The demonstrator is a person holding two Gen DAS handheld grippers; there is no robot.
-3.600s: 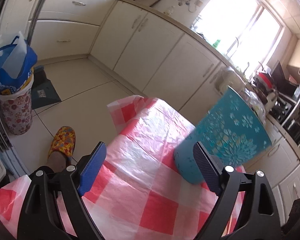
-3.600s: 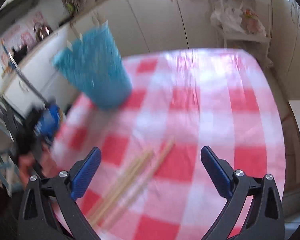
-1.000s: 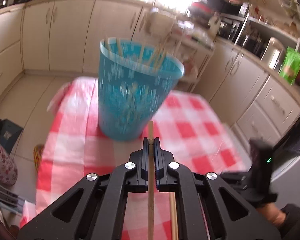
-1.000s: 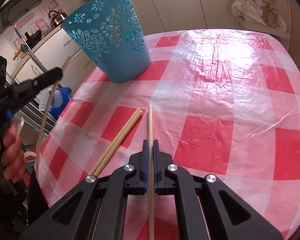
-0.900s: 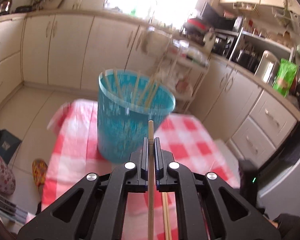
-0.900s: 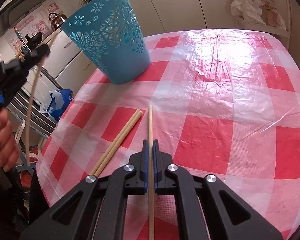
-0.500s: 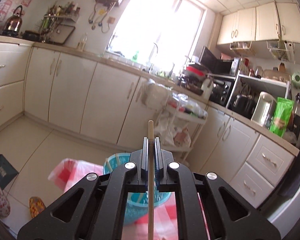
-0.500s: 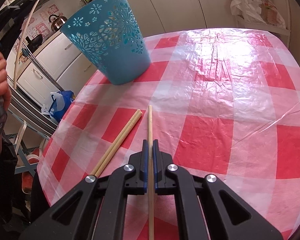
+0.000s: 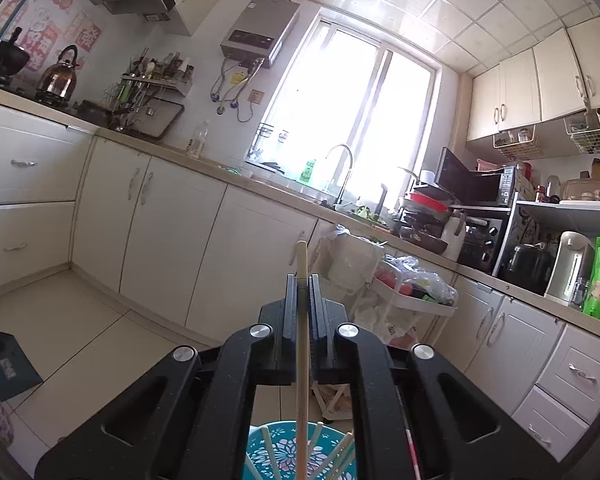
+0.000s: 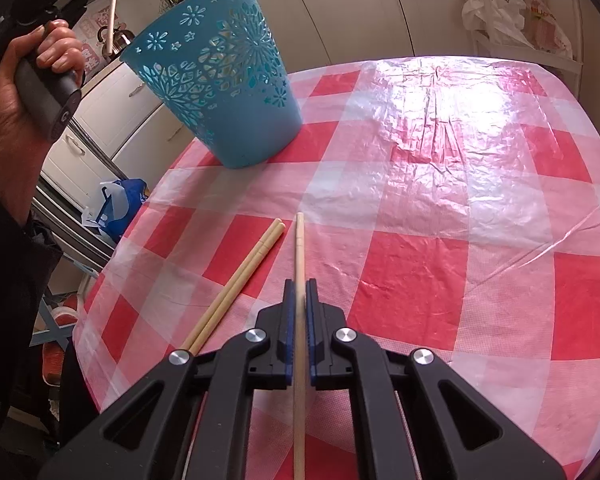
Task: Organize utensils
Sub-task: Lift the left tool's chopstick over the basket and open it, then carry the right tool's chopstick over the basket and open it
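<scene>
Now my left tool (image 9: 302, 308) grips a stick (image 9: 302, 340) over the bin (image 10: 220, 92), several already inside. Right tool (image 10: 299, 312), jaws just easing, brackets another (image 10: 299, 264); a pair (image 10: 240, 280) waits near the bench's (image 10: 440, 208) left edge.

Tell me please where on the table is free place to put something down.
The tablecloth is bare right of the blue basket and across the whole right side. Crowded only near the left edge: two loose chopsticks beside the chopstick in the right claw.
</scene>
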